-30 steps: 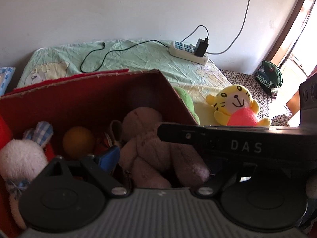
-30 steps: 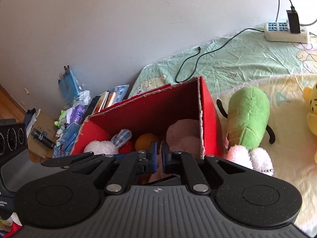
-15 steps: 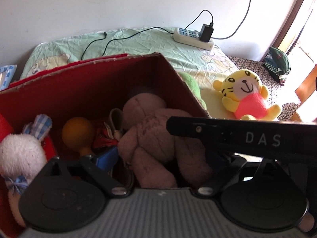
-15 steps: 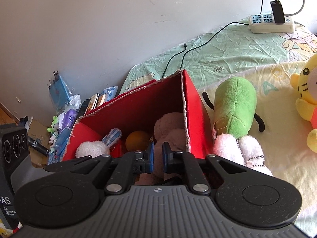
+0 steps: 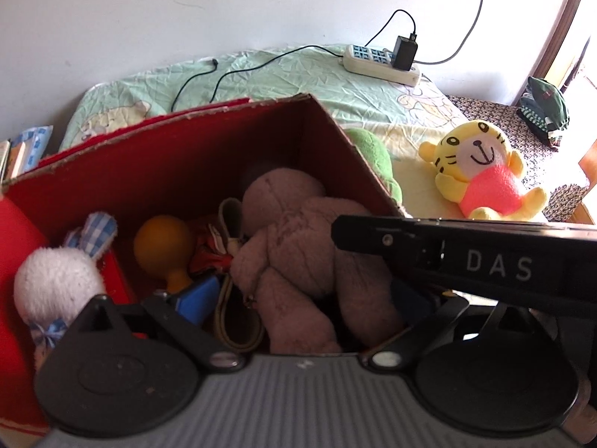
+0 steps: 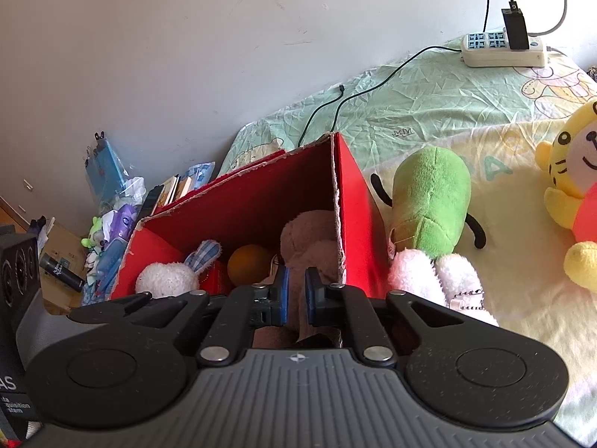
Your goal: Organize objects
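A red cardboard box point(image 5: 186, 119) stands on the bed and holds a brown teddy point(image 5: 298, 231), a white bunny point(image 5: 56, 283) and an orange ball point(image 5: 162, 239). My left gripper point(image 5: 302, 298) is open over the box, fingers spread either side of the teddy's legs without pinching it; its right fingertip is hidden behind the right gripper's black body point(image 5: 466, 257). My right gripper point(image 6: 296, 291) hovers over the box's right part, pads almost together, nothing between them, the teddy point(image 6: 309, 235) below. A green plush point(image 6: 429, 201) and a yellow tiger plush point(image 5: 481, 171) lie right of the box point(image 6: 335, 194).
A white power strip point(image 6: 500, 50) with a black charger and a trailing cable point(image 6: 373, 86) lies at the back of the bed against the wall. Books, bags and small clutter point(image 6: 112, 216) are piled on the floor left of the box. A dark green item point(image 5: 544, 108) sits far right.
Both views have drifted a little up and to the right, so the box sits lower and further left. The green and tiger plushes show more. The teddy stays in the box.
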A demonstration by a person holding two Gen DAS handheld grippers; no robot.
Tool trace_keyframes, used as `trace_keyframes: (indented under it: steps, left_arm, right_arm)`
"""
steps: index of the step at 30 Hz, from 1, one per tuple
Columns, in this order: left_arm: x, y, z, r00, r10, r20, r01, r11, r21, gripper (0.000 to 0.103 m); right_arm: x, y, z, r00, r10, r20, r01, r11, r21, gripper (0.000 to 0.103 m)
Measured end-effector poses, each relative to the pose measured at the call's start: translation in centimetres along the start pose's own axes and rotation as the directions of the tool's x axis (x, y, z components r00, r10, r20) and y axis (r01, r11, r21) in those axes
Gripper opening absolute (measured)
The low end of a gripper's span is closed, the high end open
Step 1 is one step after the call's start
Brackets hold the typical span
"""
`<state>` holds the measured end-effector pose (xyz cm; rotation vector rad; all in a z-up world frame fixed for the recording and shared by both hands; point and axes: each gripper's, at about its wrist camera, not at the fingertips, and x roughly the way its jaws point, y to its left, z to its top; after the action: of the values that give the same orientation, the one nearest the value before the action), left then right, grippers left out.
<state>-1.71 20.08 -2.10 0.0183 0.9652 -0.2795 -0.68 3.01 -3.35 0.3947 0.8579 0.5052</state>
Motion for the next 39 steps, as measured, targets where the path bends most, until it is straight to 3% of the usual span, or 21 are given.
trace_keyframes:
  steps: [13,21,28,39]
  left_arm:
    - [-0.6,-1.1,-0.2,0.996,0.091,-0.002,-0.091,0.995,-0.037,0.099]
    - [-1.5,-2.3,-0.3,0.984,0.176,0.011,-0.175,0.984,-0.041,0.099]
    - [-2.1,-2.5,-0.5,0.979,0.206,0.009,-0.204,0.976,-0.075,0.099]
    - [-4.2,-4.4,-0.1,0.959,0.281,-0.03,-0.282,0.954,-0.098,0.099]
  right_arm:
    - [-0.7,0.0,-0.6,0.999,0.037,-0.017,-0.037,0.998,-0.043,0.009]
    - [-1.2,-0.2,-0.6,0.996,0.077,-0.038,-0.079,0.996,-0.046,0.012]
    - [-1.8,-0.4,-0.5,0.993,0.107,-0.058,-0.109,0.993,-0.048,0.021]
    - [-4.7,-0.6,-0.1,0.989,0.147,-0.037,-0.149,0.985,-0.081,0.022]
